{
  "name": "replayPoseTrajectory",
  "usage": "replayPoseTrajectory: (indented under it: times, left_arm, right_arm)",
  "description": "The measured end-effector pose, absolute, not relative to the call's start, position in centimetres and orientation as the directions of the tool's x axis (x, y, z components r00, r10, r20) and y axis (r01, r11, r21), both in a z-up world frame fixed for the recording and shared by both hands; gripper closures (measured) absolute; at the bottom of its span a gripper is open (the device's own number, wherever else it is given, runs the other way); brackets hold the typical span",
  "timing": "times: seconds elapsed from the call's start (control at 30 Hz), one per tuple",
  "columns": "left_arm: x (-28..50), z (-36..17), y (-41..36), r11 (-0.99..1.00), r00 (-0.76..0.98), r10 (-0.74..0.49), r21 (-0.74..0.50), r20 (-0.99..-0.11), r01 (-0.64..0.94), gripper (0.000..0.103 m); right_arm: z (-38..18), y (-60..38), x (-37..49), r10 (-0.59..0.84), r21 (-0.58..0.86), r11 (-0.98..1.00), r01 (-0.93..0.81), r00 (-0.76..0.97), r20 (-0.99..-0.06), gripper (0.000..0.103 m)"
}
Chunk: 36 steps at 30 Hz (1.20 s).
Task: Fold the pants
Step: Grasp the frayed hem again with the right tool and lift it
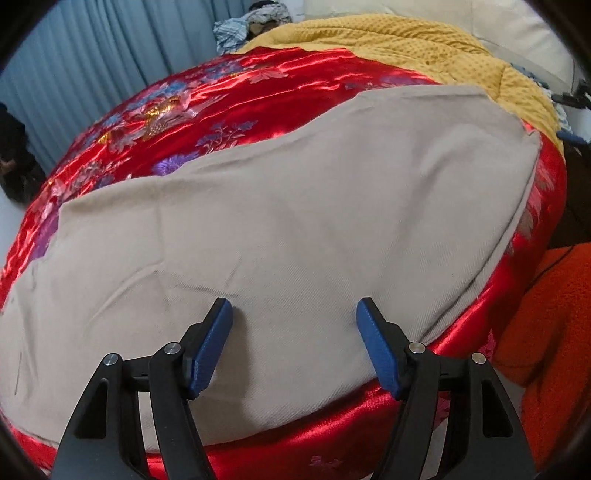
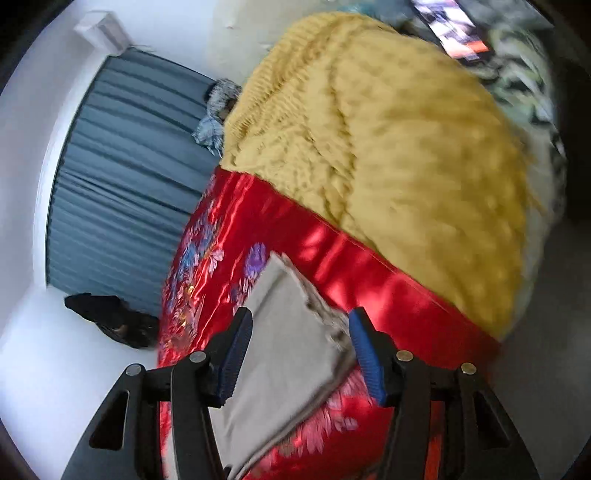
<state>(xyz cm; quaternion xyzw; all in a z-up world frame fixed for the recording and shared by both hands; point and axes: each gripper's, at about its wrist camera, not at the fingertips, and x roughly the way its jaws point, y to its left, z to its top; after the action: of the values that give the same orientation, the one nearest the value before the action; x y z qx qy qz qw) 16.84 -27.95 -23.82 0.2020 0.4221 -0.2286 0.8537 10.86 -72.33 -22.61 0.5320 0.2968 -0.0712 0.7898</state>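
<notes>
Beige twill pants (image 1: 295, 221) lie flat on the red floral satin bedspread (image 1: 184, 110), apparently doubled leg over leg, edges roughly stacked. Judging by that, first fold looks done; folding across the length remains. Left gripper (image 1: 294, 314) spread wide, gripping nothing, blue pads just over the cloth near its front edge. Right gripper (image 2: 300, 325) also spread, empty, a frayed pant end (image 2: 291, 314) between its fingers. Only the right view shows that ragged end and a lit screen (image 2: 454, 33); left view alone shows the full pant spread. Mustard knit blanket (image 2: 388, 147) behind.

Pants (image 1: 295, 229) matt beige twill cloth; bedspread (image 1: 236, 103) glossy red satin; blanket (image 2: 406, 155) nubbly yellow.
</notes>
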Motion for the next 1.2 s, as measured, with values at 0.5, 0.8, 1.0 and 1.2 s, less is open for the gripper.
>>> replayPoseTrajectory:
  times: [0.5, 0.8, 1.0, 1.2]
  left_arm:
    - [17.3, -23.3, -27.2, 0.806, 0.515, -0.259, 0.111, -0.818, 0.581, 0.03]
    - [19.8, -14.8, -11.4, 0.936, 0.561, -0.338, -0.208, -0.756, 0.285, 0.025]
    - [18.2, -14.6, 1.0, 0.959, 0.652, -0.221, -0.282, -0.726, 0.012, 0.024]
    - [15.9, -16.9, 7.5, 0.938, 0.652, -0.157, -0.318, -0.742, -0.136, 0.024]
  right_arm:
    - [-27.0, -67.8, 17.2, 0.22, 0.688, 0.529, 0.496, 0.704, -0.676, 0.092]
    - [-9.6, -58.7, 17.8, 0.238, 0.598, 0.791, 0.132, 0.833, -0.499, 0.095]
    - [-0.5, -43.7, 22.1, 0.439, 0.494, 0.844, -0.212, 0.801, -0.407, 0.095]
    - [-1.0, -27.3, 26.0, 0.6, 0.444, 0.791, -0.421, 0.675, -0.43, 0.095]
